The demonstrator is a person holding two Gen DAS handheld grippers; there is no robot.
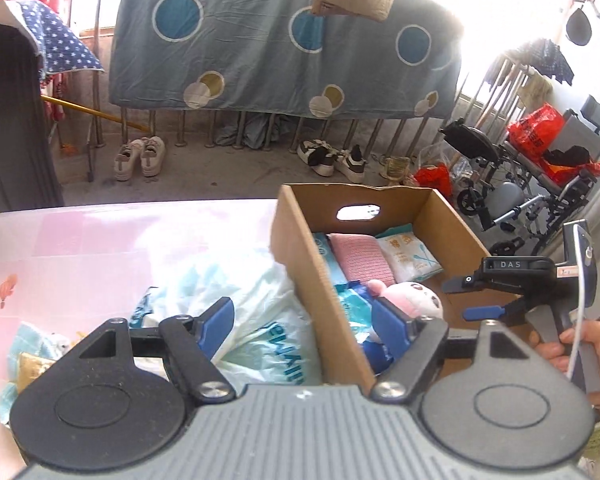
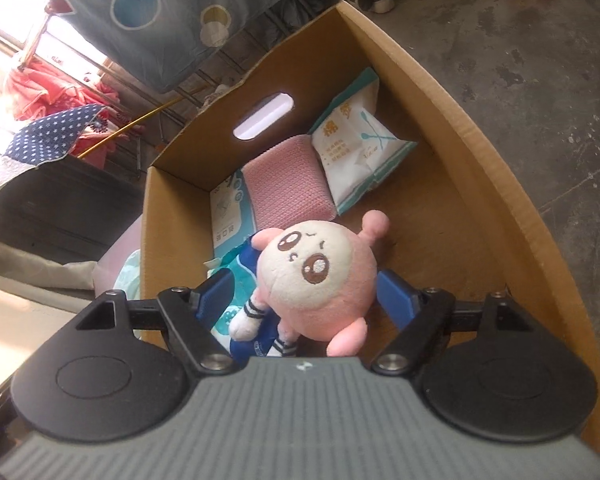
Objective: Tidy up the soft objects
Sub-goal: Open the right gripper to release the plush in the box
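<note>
A cardboard box (image 1: 296, 256) stands on the pink table; it also shows in the right wrist view (image 2: 480, 168). Inside lie a pink knitted cloth (image 2: 284, 184), a white tissue pack (image 2: 360, 148) and a pink plush doll (image 2: 320, 276), which also shows in the left wrist view (image 1: 412, 300). My right gripper (image 2: 306, 294) is open over the box, its jaws on either side of the doll's head without pressing it. My left gripper (image 1: 304, 322) is open and empty, straddling the box's near left wall. A white plastic bag (image 1: 260, 320) lies left of the box.
A light-blue plush (image 1: 32, 352) lies on the pink table (image 1: 80, 248) at the near left. Beyond the table a spotted blue sheet (image 1: 280, 40) hangs on a rack, with shoes (image 1: 140, 158) on the floor and a wheelchair (image 1: 532, 184) at right.
</note>
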